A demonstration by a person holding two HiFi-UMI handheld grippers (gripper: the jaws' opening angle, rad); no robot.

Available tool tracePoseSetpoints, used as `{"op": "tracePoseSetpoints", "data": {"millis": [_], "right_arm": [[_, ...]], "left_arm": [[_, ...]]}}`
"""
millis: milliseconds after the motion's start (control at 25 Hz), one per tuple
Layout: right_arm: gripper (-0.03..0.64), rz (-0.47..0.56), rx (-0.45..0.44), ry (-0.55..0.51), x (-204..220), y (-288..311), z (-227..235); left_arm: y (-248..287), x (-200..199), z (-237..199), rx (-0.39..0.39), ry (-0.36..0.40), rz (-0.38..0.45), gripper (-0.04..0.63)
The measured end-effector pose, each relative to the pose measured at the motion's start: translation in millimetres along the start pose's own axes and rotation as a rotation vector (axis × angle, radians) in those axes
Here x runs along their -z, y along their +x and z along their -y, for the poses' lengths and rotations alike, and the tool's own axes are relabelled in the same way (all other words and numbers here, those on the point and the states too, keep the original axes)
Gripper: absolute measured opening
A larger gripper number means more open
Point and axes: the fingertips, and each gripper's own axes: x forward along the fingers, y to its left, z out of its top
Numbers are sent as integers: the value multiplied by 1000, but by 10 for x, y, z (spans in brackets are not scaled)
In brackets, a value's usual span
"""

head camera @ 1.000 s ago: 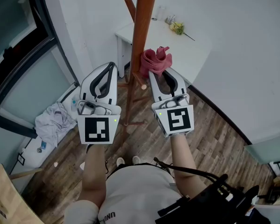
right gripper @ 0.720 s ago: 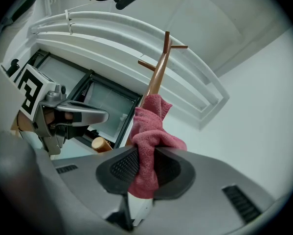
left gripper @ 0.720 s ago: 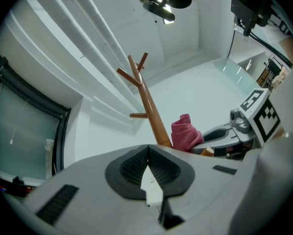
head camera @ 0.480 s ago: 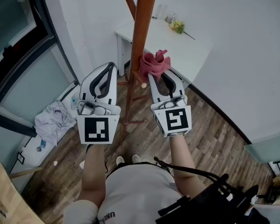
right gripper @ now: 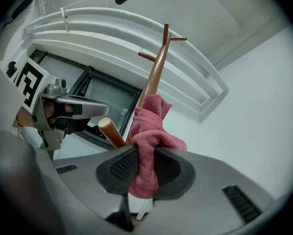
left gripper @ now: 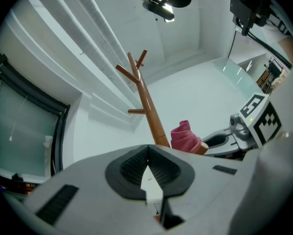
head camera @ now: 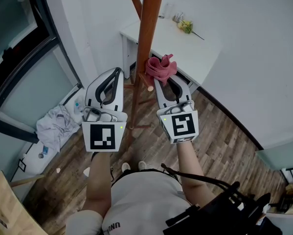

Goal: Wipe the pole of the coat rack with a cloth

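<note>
Pink cloth (head camera: 161, 67) bunches out of the right gripper (head camera: 161, 80), whose jaws are clamped on its lower fold. The wad lies against the right side of the brown wooden pole (head camera: 146, 33) of the coat rack, close to a short peg (head camera: 147, 86). The left gripper (head camera: 117, 72) hangs left of the pole, jaws together with nothing between them, steadying nothing. Only a small pinch of fabric looks held, so a hard stroke could tug the cloth free. A downward pass may snag it on the peg, and a sideways push might rock the unbraced rack.
</note>
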Motion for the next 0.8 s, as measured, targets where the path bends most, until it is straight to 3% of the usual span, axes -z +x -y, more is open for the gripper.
{"op": "tracePoseSetpoints", "data": {"millis": [800], "right_arm": [[78, -110, -11, 36, 397, -37, -116]], "left_arm": [[-60, 121, 46, 0, -11, -21, 14]]}}
